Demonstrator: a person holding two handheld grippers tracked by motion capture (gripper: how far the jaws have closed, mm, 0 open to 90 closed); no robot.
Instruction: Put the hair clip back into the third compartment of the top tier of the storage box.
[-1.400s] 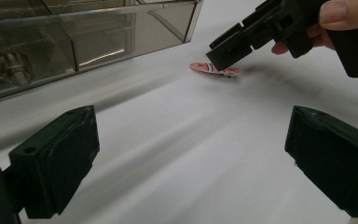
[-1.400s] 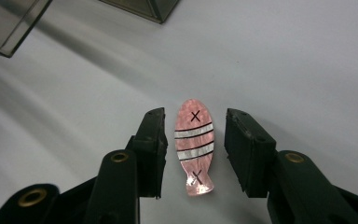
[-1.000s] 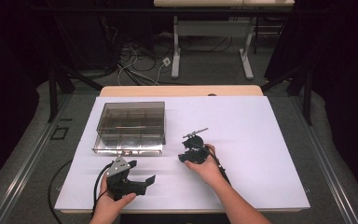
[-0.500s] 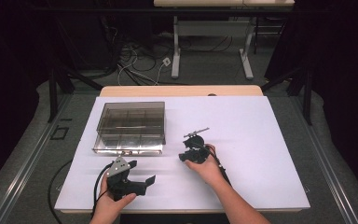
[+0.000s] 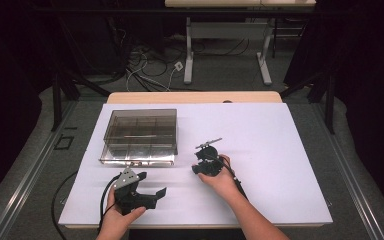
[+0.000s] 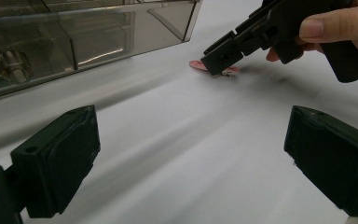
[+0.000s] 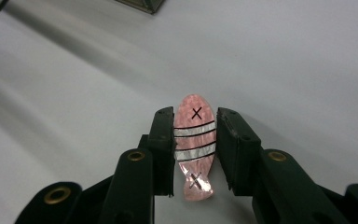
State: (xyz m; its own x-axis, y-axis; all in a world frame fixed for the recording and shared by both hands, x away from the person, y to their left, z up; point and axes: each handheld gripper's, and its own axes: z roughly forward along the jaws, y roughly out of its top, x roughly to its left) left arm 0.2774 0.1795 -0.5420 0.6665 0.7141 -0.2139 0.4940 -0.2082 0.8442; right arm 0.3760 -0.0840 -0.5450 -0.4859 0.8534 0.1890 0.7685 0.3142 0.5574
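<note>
Your right hand-held gripper [image 7: 195, 147] pinches the pink fish-shaped lure [image 7: 194, 145] flat on the desk [image 7: 284, 60], between its jaws. The grip looks thin; lift crookedly and it may slip out. Your left hand-held gripper [image 6: 191, 154] stands spread, idle.

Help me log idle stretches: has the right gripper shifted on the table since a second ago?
No. The right gripper sits the same way beside the clear box's near right corner, jaws pinching the pink fish-shaped piece.
</note>
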